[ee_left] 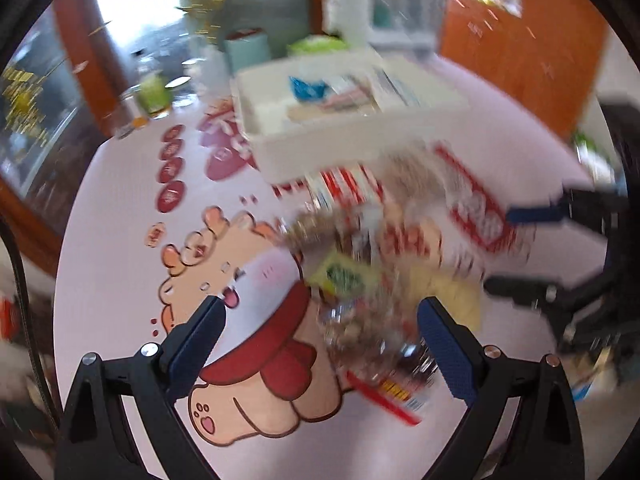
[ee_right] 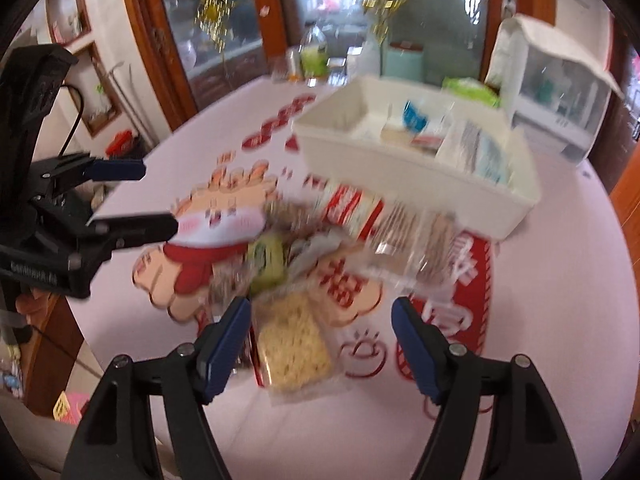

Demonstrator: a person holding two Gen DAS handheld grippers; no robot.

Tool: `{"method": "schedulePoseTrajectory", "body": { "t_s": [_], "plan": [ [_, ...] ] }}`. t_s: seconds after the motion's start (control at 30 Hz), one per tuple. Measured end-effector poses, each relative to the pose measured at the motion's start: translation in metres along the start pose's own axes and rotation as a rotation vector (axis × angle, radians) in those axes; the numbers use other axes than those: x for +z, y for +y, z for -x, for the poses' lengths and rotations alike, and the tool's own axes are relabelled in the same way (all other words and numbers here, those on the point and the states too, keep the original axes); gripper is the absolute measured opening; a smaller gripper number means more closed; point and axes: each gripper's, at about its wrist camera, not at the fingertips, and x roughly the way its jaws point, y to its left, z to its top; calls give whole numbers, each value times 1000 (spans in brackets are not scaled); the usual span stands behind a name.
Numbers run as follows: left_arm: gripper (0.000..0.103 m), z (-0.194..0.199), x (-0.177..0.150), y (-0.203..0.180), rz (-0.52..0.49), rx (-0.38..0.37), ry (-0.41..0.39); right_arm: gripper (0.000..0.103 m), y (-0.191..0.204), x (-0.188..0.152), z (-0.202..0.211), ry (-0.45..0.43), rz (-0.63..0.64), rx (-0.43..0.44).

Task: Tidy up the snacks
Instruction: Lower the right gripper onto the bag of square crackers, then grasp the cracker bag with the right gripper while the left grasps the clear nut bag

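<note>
A blurred pile of snack packets (ee_left: 380, 248) (ee_right: 320, 240) lies on the printed tablecloth in front of a white bin (ee_left: 320, 148) (ee_right: 400, 184) that holds several packets. My left gripper (ee_left: 318, 312) hangs open over a clear packet with a red strip (ee_left: 372, 348). My right gripper (ee_right: 320, 312) is open above a yellow cracker packet (ee_right: 292, 344), and its pads do not press on it. Each gripper shows in the other's view, the right gripper (ee_left: 516, 252) at the right edge and the left gripper (ee_right: 160, 198) at the left edge. A yellow packet with a green label (ee_left: 344, 276) (ee_right: 268, 258) sits in the pile.
The pink tablecloth (ee_left: 120, 240) (ee_right: 560, 280) bears a cartoon animal and red print. At the far edge stand a green bottle (ee_right: 314, 56), a teal canister (ee_right: 402, 62) and a white box-like case (ee_right: 556, 84). Wooden glass-door cabinets rise behind the table.
</note>
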Motion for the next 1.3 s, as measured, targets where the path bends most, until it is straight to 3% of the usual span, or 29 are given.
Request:
{"method": "schedulePoseTrajectory", "body": {
  "t_s": [0.23,0.47,0.67,0.77,1.07,1.2,1.27,1.3],
  "plan": [
    [96,-55,-20,-1,-93,-35,120,73,4,-17,-48,125,5,34],
    [96,-78,-17,-4,-126,-66,158,73,13,-19,-81,208,31,72],
    [96,-87,-11,-5,-130,-107,191,72,15,-22,-97,242,44,39],
    [96,-92,-9,-4,-131,-150,218,60,10,-22,-94,230,53,8],
    [96,-104,-9,-15,-174,-255,302,59,-15,-29,-86,233,-17,-18],
    [84,-103,-11,-21,-193,-288,310,59,-18,-32,-83,233,-36,-30],
    [70,-99,-11,-26,-202,-298,295,59,-18,-34,-82,231,-40,-36],
    [55,-97,-10,-29,-204,-315,287,59,-18,-35,-81,230,-42,-39]
  ]
}}
